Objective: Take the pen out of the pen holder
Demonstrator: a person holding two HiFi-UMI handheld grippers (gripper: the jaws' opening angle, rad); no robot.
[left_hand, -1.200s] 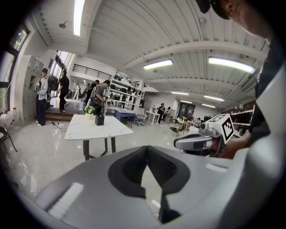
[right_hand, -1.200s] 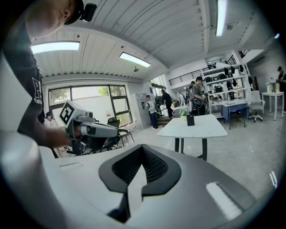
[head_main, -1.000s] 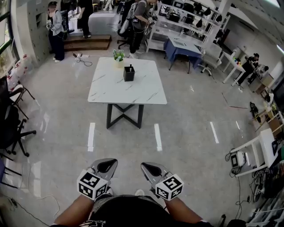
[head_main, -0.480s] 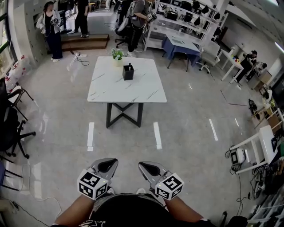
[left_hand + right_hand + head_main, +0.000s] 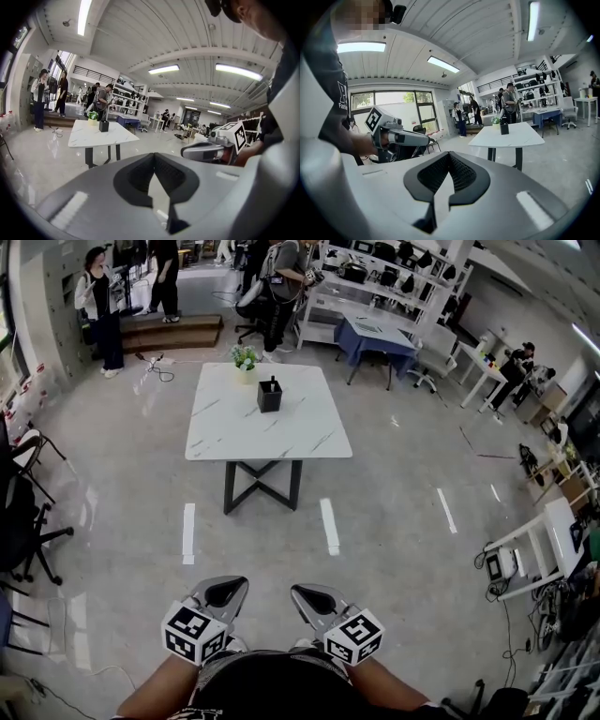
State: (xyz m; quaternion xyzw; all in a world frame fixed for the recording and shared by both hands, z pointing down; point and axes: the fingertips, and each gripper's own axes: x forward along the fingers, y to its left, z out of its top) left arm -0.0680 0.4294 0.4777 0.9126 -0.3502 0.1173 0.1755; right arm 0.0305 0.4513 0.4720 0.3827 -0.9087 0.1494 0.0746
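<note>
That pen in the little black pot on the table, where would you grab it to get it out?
Take the pen by its top end, the only part that shows above the rim of the black pen holder, and come down from above. It stands roughly upright, so a straight lift should clear the pen holder. The holder sits near the far edge of the table. It is too far off to see finer detail.

You face a pale, glossy floor (image 5: 403, 512) with short white strips (image 5: 188, 532) near you. Farther off stands a white marble table (image 5: 281, 432) on black crossed legs. Black chairs (image 5: 23, 521) sit at your left, a white desk (image 5: 562, 531) at the right. At the far end are a wooden platform (image 5: 173, 332), a blue table (image 5: 375, 334) and white shelving (image 5: 394, 287). Tube lights (image 5: 164, 69) line the ribbed ceiling, and large windows (image 5: 393, 101) fill one wall.
</note>
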